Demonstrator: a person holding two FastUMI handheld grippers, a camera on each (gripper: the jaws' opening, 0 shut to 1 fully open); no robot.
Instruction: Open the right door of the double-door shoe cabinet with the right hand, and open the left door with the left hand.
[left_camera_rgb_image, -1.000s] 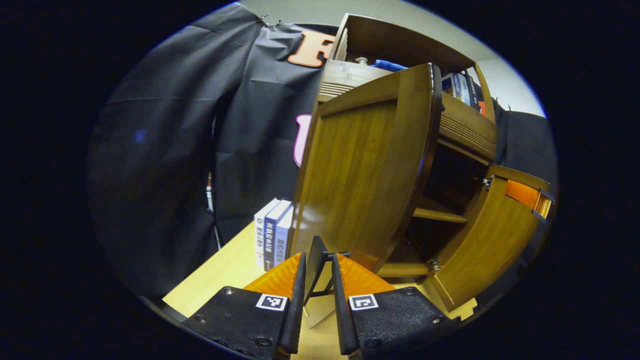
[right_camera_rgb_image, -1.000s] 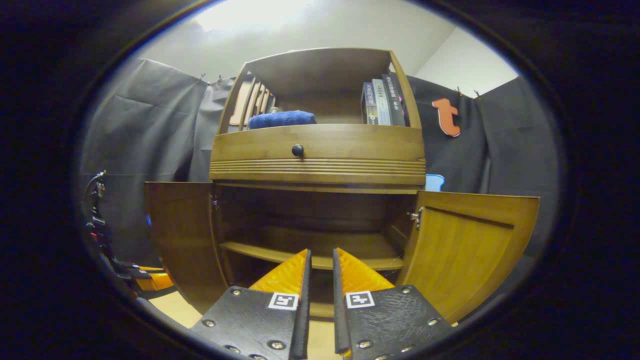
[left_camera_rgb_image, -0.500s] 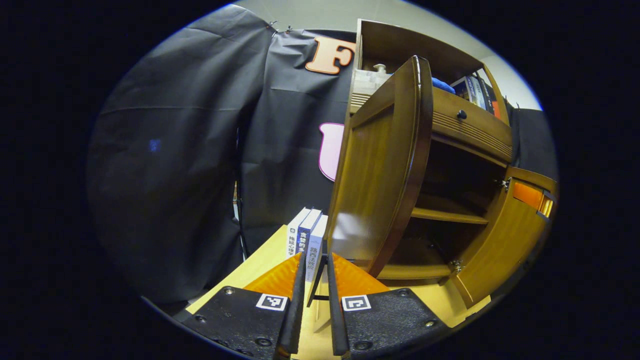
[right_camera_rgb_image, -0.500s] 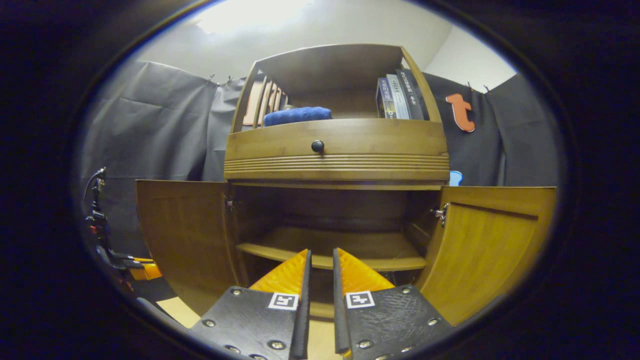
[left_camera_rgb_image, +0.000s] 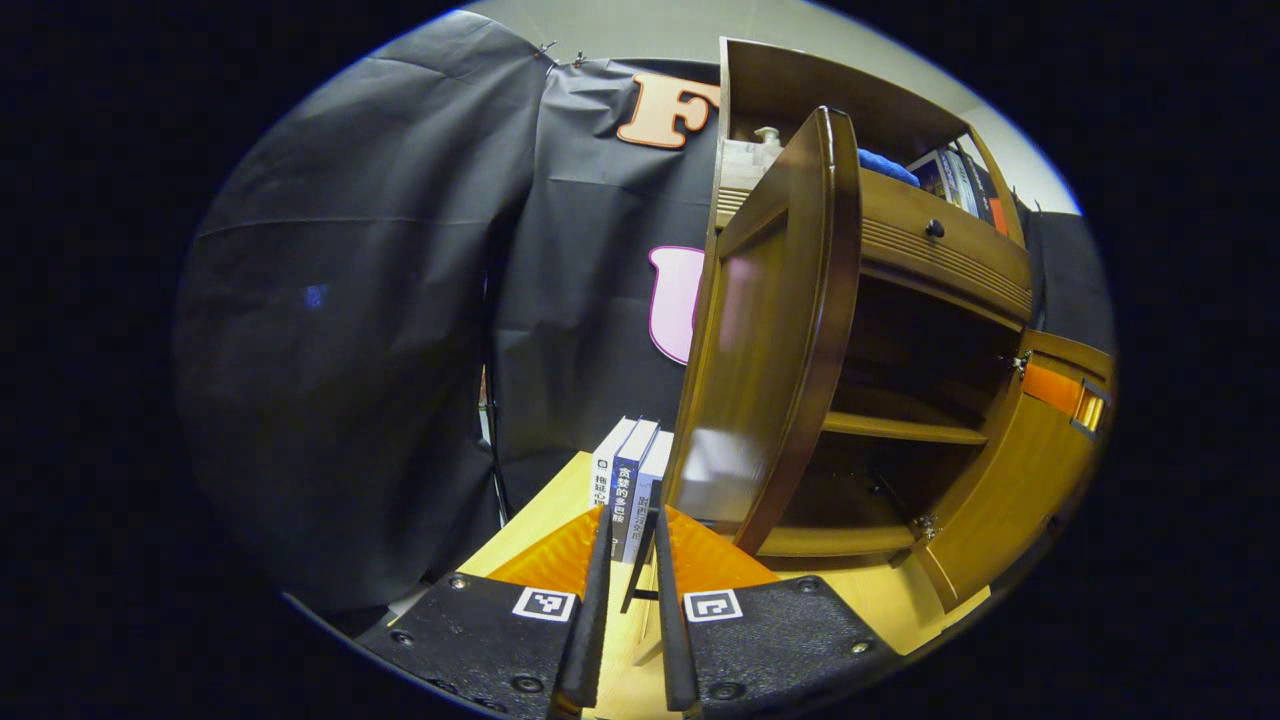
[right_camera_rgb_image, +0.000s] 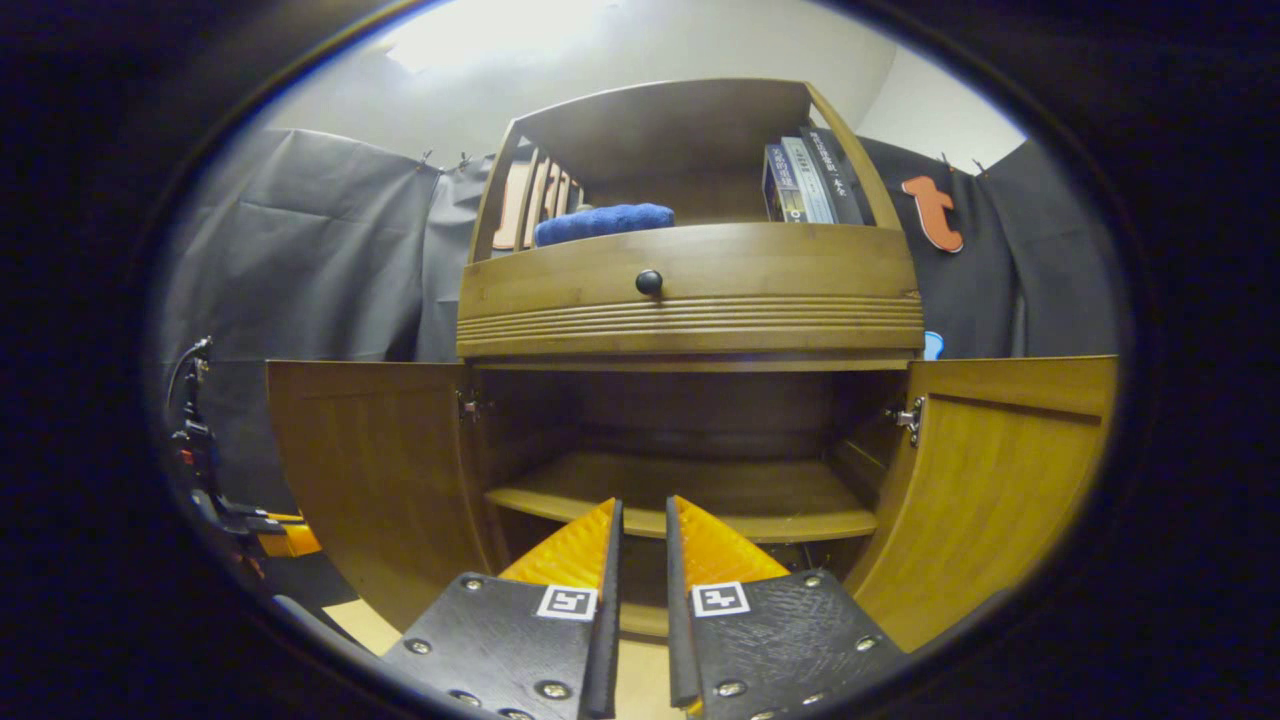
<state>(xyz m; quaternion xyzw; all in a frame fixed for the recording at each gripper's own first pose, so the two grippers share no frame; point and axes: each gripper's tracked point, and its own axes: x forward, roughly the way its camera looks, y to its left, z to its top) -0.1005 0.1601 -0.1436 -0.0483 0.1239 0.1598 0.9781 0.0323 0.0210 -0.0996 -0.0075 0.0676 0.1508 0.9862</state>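
Observation:
The wooden shoe cabinet stands with both doors swung out. In the right gripper view the left door and the right door flank the dark inside with its shelf. My right gripper is shut and holds nothing, in front of the opening. In the left gripper view the left door is nearly edge-on and the right door hangs out beyond it. My left gripper is shut, clear of the door and just left of its lower corner. The left gripper is also at the far left, beyond the left door.
Three books stand on the light wooden table beside the cabinet, with a black bookend in front of them. Above the doors is a drawer with a round knob. A blue cloth and books sit on the top shelf.
The left door has swung farther out and now looks nearly edge-on from the left gripper, which has drawn back from it. The right gripper's view has drifted left, so the cabinet sits further right.

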